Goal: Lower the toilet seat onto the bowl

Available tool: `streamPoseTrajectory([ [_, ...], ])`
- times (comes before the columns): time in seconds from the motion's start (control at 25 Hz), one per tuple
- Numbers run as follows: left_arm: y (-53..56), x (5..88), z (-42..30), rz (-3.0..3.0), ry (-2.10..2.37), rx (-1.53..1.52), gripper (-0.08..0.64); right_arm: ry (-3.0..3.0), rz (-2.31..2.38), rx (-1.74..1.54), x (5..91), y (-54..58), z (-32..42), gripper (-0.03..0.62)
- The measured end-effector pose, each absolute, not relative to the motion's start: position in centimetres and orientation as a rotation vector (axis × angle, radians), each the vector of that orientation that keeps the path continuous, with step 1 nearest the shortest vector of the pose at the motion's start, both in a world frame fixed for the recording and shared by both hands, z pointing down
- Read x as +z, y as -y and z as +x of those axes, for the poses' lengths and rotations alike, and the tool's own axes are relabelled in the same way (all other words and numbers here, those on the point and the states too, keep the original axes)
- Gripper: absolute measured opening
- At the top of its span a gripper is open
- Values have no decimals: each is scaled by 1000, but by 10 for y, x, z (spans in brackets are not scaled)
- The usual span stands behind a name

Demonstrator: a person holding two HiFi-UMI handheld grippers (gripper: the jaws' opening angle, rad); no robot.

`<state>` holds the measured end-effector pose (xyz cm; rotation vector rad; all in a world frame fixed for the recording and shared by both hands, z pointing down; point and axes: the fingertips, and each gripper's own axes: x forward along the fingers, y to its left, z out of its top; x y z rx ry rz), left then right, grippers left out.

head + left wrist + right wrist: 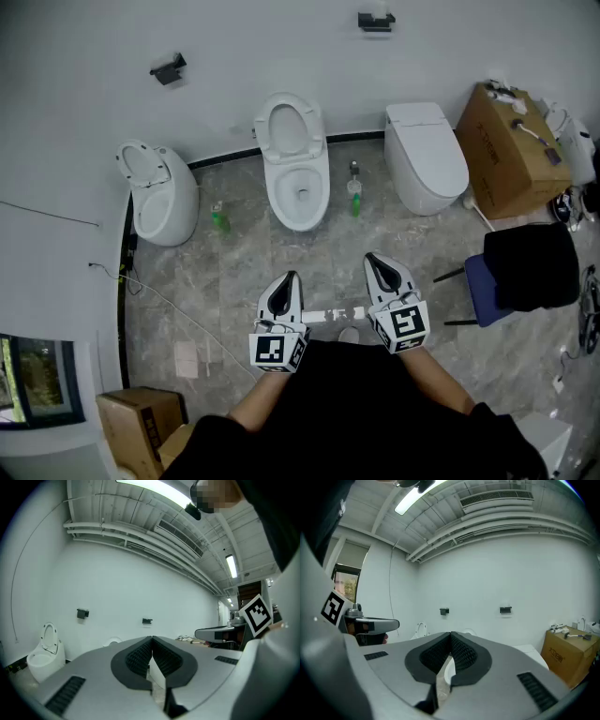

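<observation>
Three white toilets stand along the far wall in the head view. The middle toilet [298, 187] has its seat [287, 127] raised against the wall, bowl open. The left toilet [159, 199] also has its seat [142, 164] up. The right toilet [427, 159] has its lid down. My left gripper [289, 279] and right gripper [375, 261] are held side by side over the floor, well short of the middle toilet, both shut and empty. In the left gripper view the shut left gripper [152, 639] points level at the wall, and the right gripper [451, 634] does the same in its view.
Two green bottles [219, 218] [354, 199] stand on the floor either side of the middle toilet. A cardboard box [511, 150] sits at the right wall, a chair with dark cloth [523, 267] near it. Another box [141, 422] is at the lower left. A cable [178, 314] trails across the grey floor.
</observation>
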<state>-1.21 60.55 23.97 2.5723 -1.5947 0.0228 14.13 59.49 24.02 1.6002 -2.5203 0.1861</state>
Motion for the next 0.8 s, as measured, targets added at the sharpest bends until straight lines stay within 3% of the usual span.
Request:
streamPoseTrajectory([
  [0.8,-580,276,-21,2513,1588,100,15,2572,1643,384,278,-594,174,32],
])
